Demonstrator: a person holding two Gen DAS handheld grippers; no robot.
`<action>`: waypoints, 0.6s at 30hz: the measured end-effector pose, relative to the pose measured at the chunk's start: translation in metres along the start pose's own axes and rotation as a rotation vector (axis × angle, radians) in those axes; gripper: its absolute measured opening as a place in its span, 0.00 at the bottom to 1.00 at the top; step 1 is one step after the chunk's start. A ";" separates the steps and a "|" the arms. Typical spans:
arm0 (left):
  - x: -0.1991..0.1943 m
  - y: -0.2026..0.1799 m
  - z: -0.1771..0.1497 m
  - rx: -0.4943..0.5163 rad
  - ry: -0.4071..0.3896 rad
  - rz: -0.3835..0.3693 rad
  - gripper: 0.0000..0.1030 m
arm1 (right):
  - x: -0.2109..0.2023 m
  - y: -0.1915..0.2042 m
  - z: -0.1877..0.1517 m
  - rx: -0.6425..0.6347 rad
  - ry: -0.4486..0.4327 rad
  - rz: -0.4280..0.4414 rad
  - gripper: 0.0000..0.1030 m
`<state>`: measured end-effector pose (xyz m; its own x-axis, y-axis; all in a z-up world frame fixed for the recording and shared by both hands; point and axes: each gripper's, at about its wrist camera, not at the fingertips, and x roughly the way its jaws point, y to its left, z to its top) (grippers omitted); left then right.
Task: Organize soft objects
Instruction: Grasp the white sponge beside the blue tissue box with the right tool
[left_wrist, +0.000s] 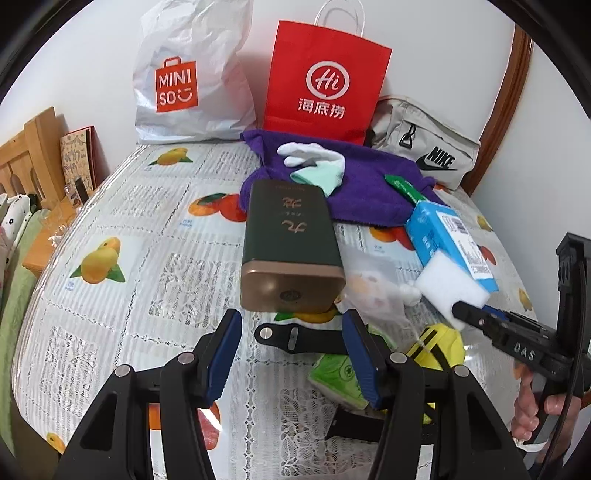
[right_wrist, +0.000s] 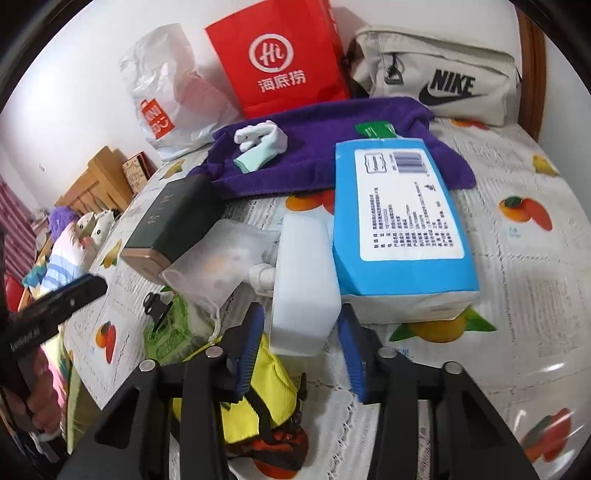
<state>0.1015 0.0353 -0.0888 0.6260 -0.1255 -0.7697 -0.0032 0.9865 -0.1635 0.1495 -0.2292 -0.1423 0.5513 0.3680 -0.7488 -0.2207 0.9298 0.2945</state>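
Blue pads of my right gripper (right_wrist: 301, 332) are bracketing the white sponge block's (right_wrist: 304, 280) near end, seemingly touching; its long axis is running straight away from me. I'm keeping my left gripper (left_wrist: 291, 354) released, farther off

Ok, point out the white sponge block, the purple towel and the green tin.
white sponge block (right_wrist: 304, 291): right wrist view, middle of its top face.
purple towel (right_wrist: 325, 147): right wrist view, bare cloth right of the glove.
green tin (left_wrist: 290, 229): left wrist view, middle of its dark face.
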 end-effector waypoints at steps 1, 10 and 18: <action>0.001 0.000 -0.001 0.001 0.003 -0.001 0.53 | 0.001 -0.001 -0.001 0.011 -0.004 0.007 0.29; 0.009 -0.009 -0.011 0.022 0.037 -0.016 0.53 | -0.025 0.009 -0.006 -0.062 -0.071 -0.017 0.29; 0.020 -0.024 -0.018 0.057 0.064 -0.024 0.58 | -0.068 -0.004 -0.027 -0.123 -0.122 -0.070 0.29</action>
<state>0.0995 0.0076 -0.1113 0.5746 -0.1534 -0.8039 0.0566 0.9874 -0.1480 0.0915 -0.2578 -0.1082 0.6606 0.3067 -0.6852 -0.2709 0.9486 0.1635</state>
